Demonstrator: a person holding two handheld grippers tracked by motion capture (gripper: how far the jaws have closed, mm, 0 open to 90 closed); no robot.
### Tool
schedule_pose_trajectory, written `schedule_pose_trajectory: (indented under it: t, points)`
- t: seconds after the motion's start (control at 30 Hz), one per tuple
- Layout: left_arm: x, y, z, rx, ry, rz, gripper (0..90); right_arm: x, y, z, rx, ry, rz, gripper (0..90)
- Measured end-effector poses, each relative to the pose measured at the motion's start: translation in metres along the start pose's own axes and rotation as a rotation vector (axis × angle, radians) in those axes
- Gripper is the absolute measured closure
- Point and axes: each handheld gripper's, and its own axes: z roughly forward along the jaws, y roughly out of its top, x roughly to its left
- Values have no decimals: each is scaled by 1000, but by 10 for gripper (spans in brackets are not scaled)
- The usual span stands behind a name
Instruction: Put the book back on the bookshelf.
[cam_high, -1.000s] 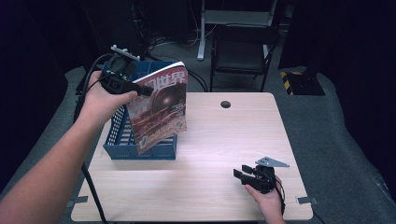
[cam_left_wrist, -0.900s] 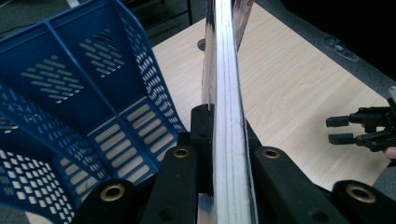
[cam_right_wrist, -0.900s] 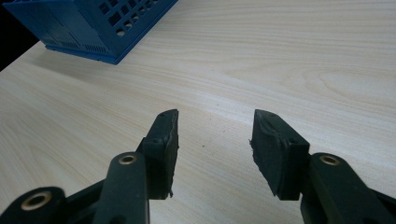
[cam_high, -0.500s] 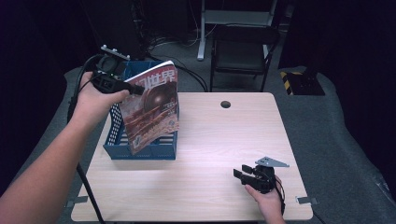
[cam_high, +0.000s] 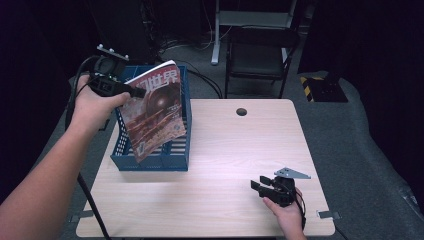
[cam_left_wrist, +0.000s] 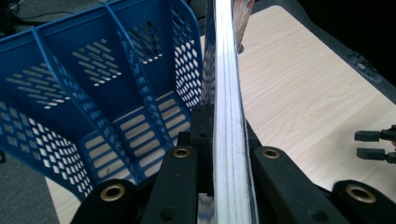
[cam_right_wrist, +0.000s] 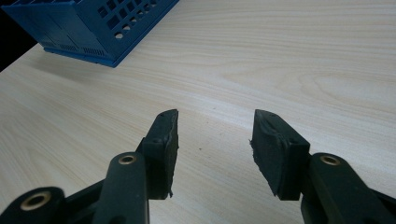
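One magazine (cam_high: 153, 111) is in hand, held tilted above the front of the blue rack (cam_high: 176, 161), its lower corner hanging in front of the rack's front wall and not yet in any slot. The left gripper (cam_high: 131, 93) is clamped on the magazine's upper left edge, beside the spine; in the left gripper view the stacked page edges (cam_left_wrist: 227, 116) run straight up between the two pads, pressed from both sides.

Handling, as a judgement: the magazine is light, thin and flexible, with a glossy cover that can slip under a weak clamp. Held by one corner it hangs at a slant and its free lower corner may droop or swing. A hold near the spine, at mid-height, gives the stiffest section and keeps the pages from fanning. The hold should take in all pages, not the cover alone.

The rack stands at the left of the worktop (cam_high: 235, 145), with upright dividers (cam_left_wrist: 138, 79) forming narrow slots. The magazine needs to be upright and edge-on to a slot before lowering, or its corner may catch a divider.

The right gripper (cam_high: 256, 186) rests on the worktop well to the right of the rack, jaws apart and empty.
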Motion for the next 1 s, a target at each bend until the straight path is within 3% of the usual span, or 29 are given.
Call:
schedule_pose_trajectory:
  t: [0.43, 0.63, 1.0]
  points:
    - [22, -6, -8, 6, 76, -78, 839, -1, 1, -1, -3, -4, 0, 505]
    - [32, -10, -8, -15, 92, -127, 839, 0, 1, -1, -3, -7, 0, 505]
    - [45, -13, -8, -15, 123, -172, 839, 0, 1, -1, -2, -7, -1, 504]
